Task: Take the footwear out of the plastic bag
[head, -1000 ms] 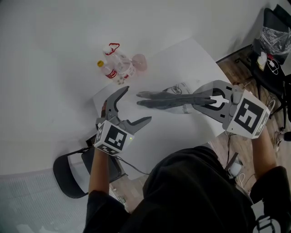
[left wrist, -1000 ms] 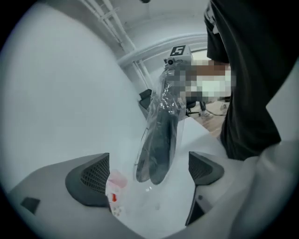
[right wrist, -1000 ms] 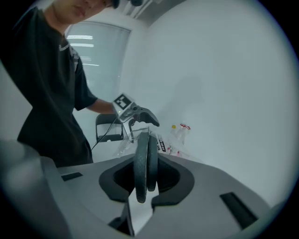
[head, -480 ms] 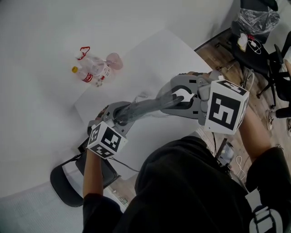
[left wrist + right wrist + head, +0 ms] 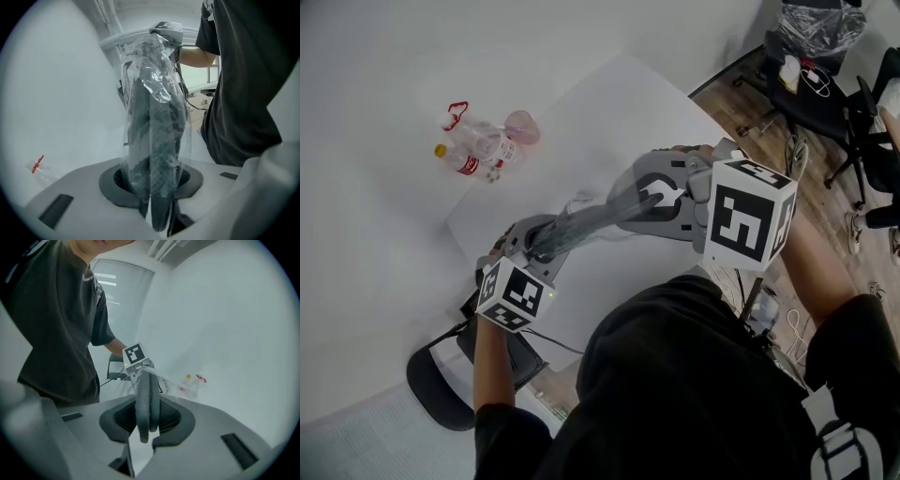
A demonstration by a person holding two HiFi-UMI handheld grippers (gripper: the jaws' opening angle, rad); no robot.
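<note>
Left tongs [image 5: 547, 240] moved in, just closing on bagged footwear [image 5: 592, 217], its ends hidden.

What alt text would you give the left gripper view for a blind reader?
The left hand-held gripper, its jaws just closing, clamps one end of a clear plastic bag with dark footwear inside. The right hand-held gripper holds the far end, beside a person's dark shirt.
</note>
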